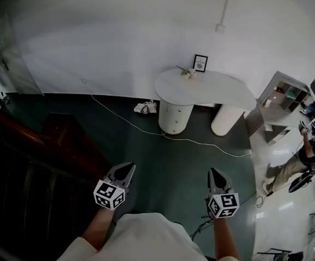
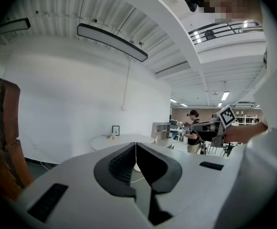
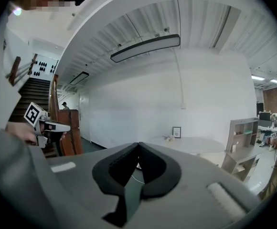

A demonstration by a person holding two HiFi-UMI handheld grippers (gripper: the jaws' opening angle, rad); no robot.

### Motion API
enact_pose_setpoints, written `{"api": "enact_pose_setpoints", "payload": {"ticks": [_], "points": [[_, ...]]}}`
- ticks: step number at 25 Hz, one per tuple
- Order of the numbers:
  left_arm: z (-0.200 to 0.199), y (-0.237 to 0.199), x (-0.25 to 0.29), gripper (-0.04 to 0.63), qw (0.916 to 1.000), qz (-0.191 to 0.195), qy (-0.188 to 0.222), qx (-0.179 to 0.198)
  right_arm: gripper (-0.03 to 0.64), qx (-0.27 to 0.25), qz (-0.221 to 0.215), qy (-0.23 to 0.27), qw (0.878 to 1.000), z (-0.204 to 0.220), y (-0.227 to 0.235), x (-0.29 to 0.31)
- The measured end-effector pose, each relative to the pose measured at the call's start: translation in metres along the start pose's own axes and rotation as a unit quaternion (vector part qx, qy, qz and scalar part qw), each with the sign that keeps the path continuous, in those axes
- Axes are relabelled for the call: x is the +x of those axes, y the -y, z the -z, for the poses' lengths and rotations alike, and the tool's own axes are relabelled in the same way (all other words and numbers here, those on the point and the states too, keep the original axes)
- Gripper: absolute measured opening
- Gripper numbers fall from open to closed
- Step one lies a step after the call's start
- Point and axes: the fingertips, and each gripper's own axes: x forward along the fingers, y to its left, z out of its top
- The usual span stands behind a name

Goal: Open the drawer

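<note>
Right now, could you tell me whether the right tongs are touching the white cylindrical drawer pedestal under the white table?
Apart. The head view shows dark green floor between the shut right tongs and the white cylindrical drawer pedestal.

All 3 views toward distant table (image 1: 217,91)

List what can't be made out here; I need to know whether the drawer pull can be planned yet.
Head view: drawer unit under the desk is too small to show handles.
Left gripper view: the shut left tool covers most of the desk's base.
Right gripper view: the shut right tool does the same.
Head view: framed picture and the small object beside it are too small to identify.
</note>
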Motion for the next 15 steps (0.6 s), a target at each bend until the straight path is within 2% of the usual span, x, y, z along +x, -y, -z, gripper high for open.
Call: {"api": "enact_pose_setpoints", "payload": {"ticks": [8,15], "points": [[0.017,0.015,0.009,0.006,0.9998,-0.012,-0.015,-0.010,0.009,0.003,-0.014,-0.018,1.000,0.015,0.016,0.001],[0.019,0.001,0.030,0.006,0.9997,-0.010,-0.020,-0.010,0.009,0.006,-0.015,-0.023,1.000,0.018,0.022,0.027]]}}
